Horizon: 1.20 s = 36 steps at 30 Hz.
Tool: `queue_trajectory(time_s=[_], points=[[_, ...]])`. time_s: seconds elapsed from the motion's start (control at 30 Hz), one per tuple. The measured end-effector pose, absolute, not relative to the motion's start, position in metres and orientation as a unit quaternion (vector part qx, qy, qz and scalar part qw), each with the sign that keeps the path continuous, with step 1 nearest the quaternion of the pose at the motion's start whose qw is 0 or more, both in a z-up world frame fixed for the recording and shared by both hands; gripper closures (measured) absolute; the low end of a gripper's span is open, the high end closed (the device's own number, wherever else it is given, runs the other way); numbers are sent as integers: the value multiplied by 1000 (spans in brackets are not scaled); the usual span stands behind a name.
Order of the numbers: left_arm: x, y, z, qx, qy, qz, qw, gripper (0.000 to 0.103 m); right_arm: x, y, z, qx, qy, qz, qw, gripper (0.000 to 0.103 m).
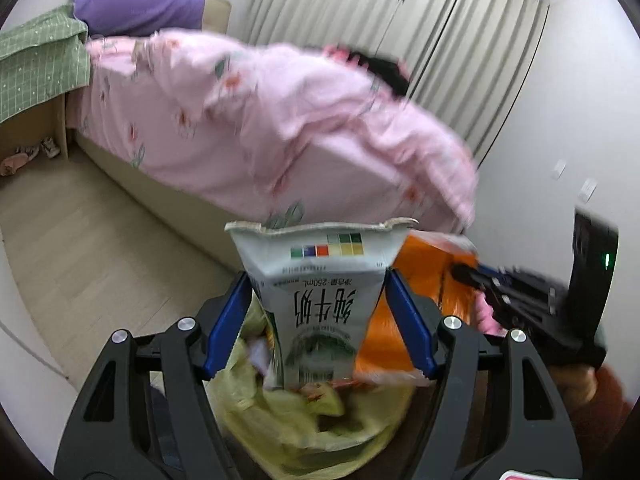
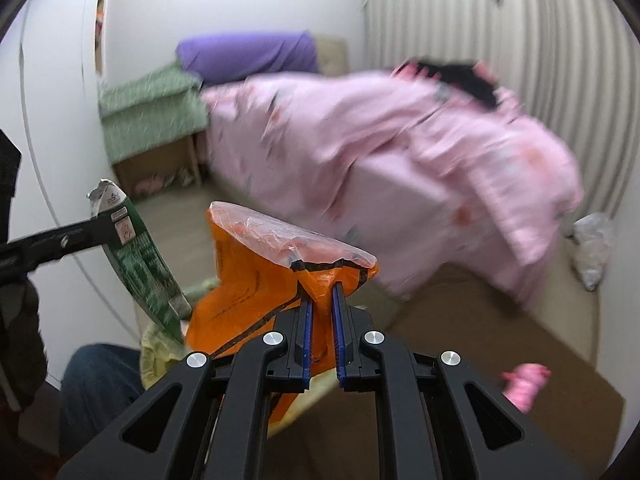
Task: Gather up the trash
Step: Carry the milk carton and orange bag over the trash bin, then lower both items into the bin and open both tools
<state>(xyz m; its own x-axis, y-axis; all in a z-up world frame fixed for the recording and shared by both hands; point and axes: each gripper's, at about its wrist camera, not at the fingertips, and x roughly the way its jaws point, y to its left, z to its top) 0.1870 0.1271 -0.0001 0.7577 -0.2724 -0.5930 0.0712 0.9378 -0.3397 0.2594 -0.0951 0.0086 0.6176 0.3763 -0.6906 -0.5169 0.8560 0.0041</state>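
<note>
My left gripper [image 1: 318,280] is shut on a white and green milk carton [image 1: 316,300], its blue pads pressing both sides and the torn top pointing away from me. The carton hangs over a yellow-green trash bag [image 1: 288,420] with scraps inside. To its right, my right gripper [image 1: 460,270] holds an orange plastic wrapper [image 1: 424,276]. In the right wrist view the right gripper [image 2: 322,296] is shut on a fold of that orange wrapper [image 2: 256,280]. At the left are the carton [image 2: 144,268], the left gripper [image 2: 116,224] and the bag's rim [image 2: 156,352].
A bed with a pink floral quilt [image 1: 280,120] and a purple pillow [image 1: 136,8] fills the background, and a green cloth [image 1: 36,68] covers a bedside stand. A crumpled white bag [image 2: 592,244] lies by the curtain. A pink item [image 2: 524,384] and a person's jeans leg [image 2: 96,384] are close.
</note>
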Motion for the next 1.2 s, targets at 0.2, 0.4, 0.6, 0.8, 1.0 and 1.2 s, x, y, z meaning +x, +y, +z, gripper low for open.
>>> queue_trajectory(time_s=[0.2, 0.4, 0.6, 0.8, 1.0, 1.2], points=[[205, 116, -61, -112, 392, -114, 906, 43, 270, -64, -45, -125, 417, 293, 852, 92], [218, 114, -78, -119, 407, -122, 897, 47, 287, -57, -65, -118, 440, 300, 838, 92], [230, 126, -73, -172, 412, -134, 884, 47, 293, -58, -58, -117, 427, 292, 848, 93], [224, 116, -91, -197, 441, -158, 861, 50, 283, -72, -67, -131, 447, 286, 837, 92], [213, 100, -94, -201, 454, -166, 852, 52, 270, -89, -63, -136, 454, 287, 832, 93], [201, 88, -92, -206, 463, -176, 844, 53, 258, -96, -50, -123, 441, 302, 836, 93]])
